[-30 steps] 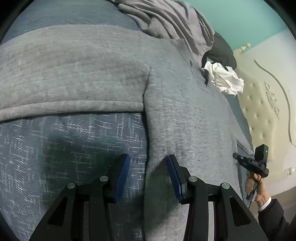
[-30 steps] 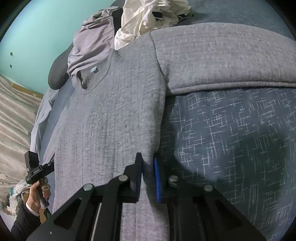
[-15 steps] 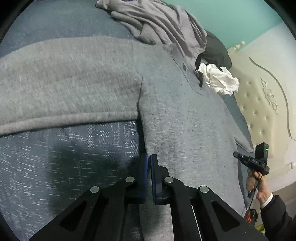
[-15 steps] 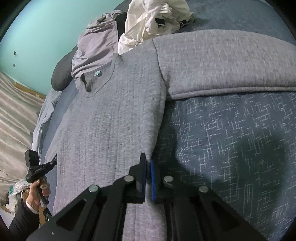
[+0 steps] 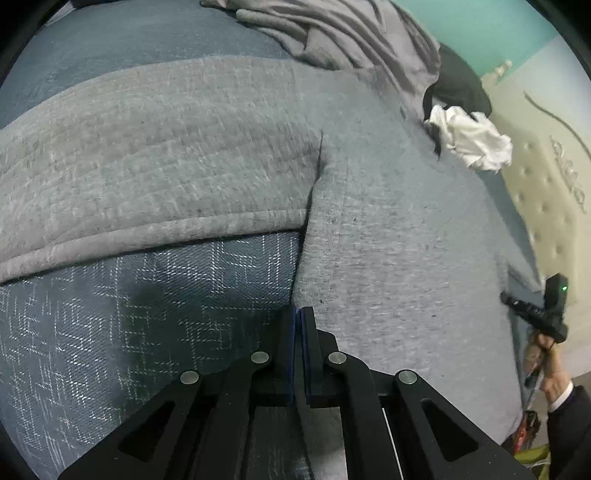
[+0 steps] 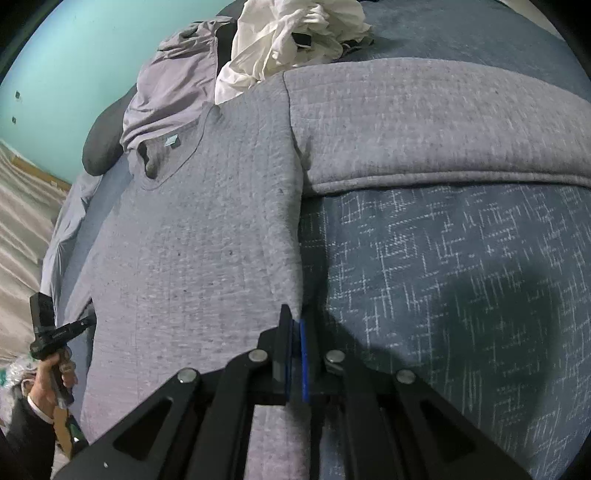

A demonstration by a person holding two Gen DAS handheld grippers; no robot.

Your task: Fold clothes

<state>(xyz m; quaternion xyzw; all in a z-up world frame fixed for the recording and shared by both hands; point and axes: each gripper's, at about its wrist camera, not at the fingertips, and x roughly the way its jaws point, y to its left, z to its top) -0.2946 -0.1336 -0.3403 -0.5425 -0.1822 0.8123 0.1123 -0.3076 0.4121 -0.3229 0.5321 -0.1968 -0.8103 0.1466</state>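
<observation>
— What are your 2 claws doing right now?

— I'm holding the left gripper (image 5: 300,314) angled steeply down at the bed, and its blue pads are pressed together on the side edge of the grey sweatshirt (image 5: 388,240), just below the armpit. The right gripper (image 6: 293,321) is tilting down the same way, and I'm pinching the opposite side edge of that sweatshirt (image 6: 207,240) between its pads too. Both jaws are fully clamped on cloth.

— And where is the garment lying?

— It's lying flat, front up, on the blue patterned bedspread (image 5: 129,314), with both sleeves spread out sideways from the body. In the right wrist view the V-neck collar is pointing away from me.

— Anything past it?

— Beyond the collar, a crumpled lilac-grey garment (image 6: 170,85) is sitting beside a bunched white cloth (image 6: 291,33), with a dark cushion (image 6: 98,147) just behind. In the left wrist view I'm seeing a hand (image 5: 550,365) with a dark sleeve gripping a black handheld device (image 5: 546,314) near the cream tufted headboard (image 5: 546,206). Furthest off is the teal wall (image 6: 74,55).
</observation>
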